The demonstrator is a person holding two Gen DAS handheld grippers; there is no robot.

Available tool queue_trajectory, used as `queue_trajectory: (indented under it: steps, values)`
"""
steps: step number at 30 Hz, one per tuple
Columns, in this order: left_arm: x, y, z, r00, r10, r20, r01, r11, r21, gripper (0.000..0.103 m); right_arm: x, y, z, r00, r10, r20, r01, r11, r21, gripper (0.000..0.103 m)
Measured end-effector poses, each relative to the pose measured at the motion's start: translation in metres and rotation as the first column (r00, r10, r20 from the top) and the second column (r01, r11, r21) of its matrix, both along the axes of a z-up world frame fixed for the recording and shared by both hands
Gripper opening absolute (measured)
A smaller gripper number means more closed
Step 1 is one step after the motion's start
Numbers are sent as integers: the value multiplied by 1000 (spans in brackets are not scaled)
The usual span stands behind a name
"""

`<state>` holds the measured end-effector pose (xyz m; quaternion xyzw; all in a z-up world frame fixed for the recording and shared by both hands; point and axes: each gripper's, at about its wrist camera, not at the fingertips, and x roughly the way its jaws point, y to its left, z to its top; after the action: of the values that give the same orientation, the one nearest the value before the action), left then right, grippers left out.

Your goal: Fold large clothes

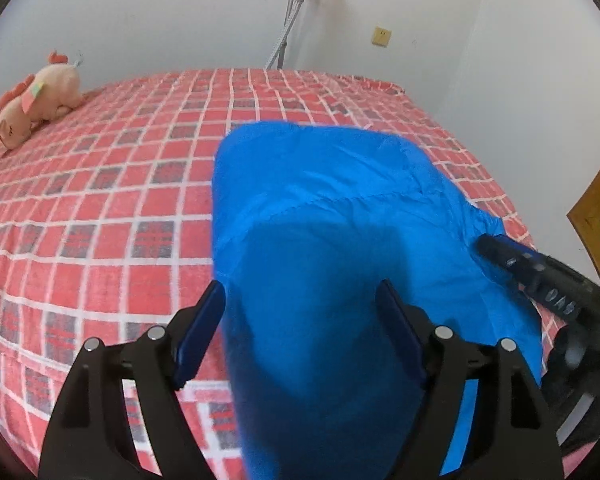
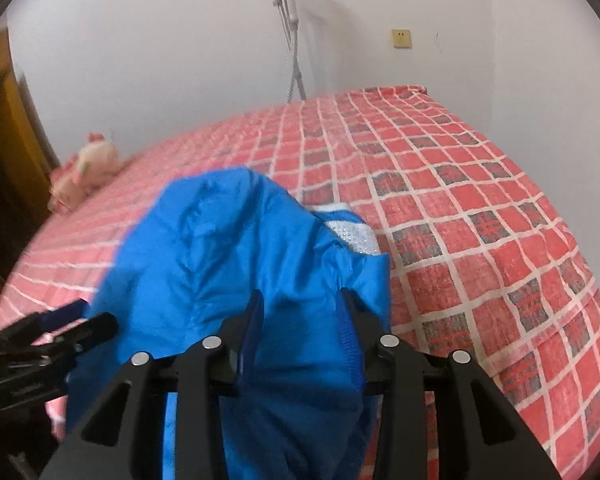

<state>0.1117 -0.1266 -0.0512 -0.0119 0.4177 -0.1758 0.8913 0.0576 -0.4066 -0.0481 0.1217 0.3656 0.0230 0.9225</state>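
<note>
Draping over a red plaid bedspread (image 1: 100, 208), a bright blue jacket (image 1: 320, 220) fills centre frame — the left gripper (image 1: 300, 300) spread wide around its fabric, the right gripper (image 2: 300, 308) clenched on a bunched fold. A pink plush toy (image 1: 36, 96) lies upper left.

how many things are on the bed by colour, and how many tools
blue: 1, the jacket
pink: 1, the plush toy
black with blue pads: 2, the left tool and the right tool
total: 4, all over the red checked bedspread
</note>
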Motion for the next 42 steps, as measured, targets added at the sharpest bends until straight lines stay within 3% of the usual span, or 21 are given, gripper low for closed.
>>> queue_trajectory:
  steps: [1, 3, 6, 8, 19, 29, 34, 37, 39, 42]
  values:
    - [-4, 3, 3, 1000, -3, 11, 3, 1000, 4, 76, -8, -3, 5, 1000, 0, 9, 0, 1000, -3, 41]
    - [-12, 11, 9, 999, -7, 40, 6, 1000, 23, 77, -16, -7, 10, 1000, 1, 7, -1, 1000, -2, 55]
    - [-22, 21, 14, 997, -16, 69, 12, 998, 58, 80, -26, -15, 11, 1000, 18, -26, -18, 1000, 1, 60]
    - [-28, 27, 15, 997, -26, 72, 21, 998, 66, 82, -29, -16, 7, 997, 44, -70, -44, 999, 2, 69]
    - [-45, 39, 22, 996, -59, 71, 53, 996, 76, 88, -32, 0, 1, 962, 171, -212, -165, 985, 46, 83]
    - [-13, 37, -7, 986, -123, -115, 120, 992, -34, 90, -9, -6, -21, 923, 220, -316, -174, 971, 166, 90]
    - [-3, 30, -17, 975, -163, -153, 154, 986, -66, 95, -1, -4, -32, 907, 243, -345, -184, 964, 194, 91]
    - [7, 23, -26, 958, -211, -193, 194, 975, -104, 99, 6, -3, -39, 897, 261, -356, -190, 956, 222, 91]
    - [16, 21, -36, 941, -241, -238, 204, 964, -172, 100, 13, -4, -46, 889, 281, -362, -190, 945, 266, 93]
    - [31, 17, -50, 918, -281, -280, 211, 943, -257, 101, 21, -10, -63, 873, 326, -362, -181, 907, 381, 93]
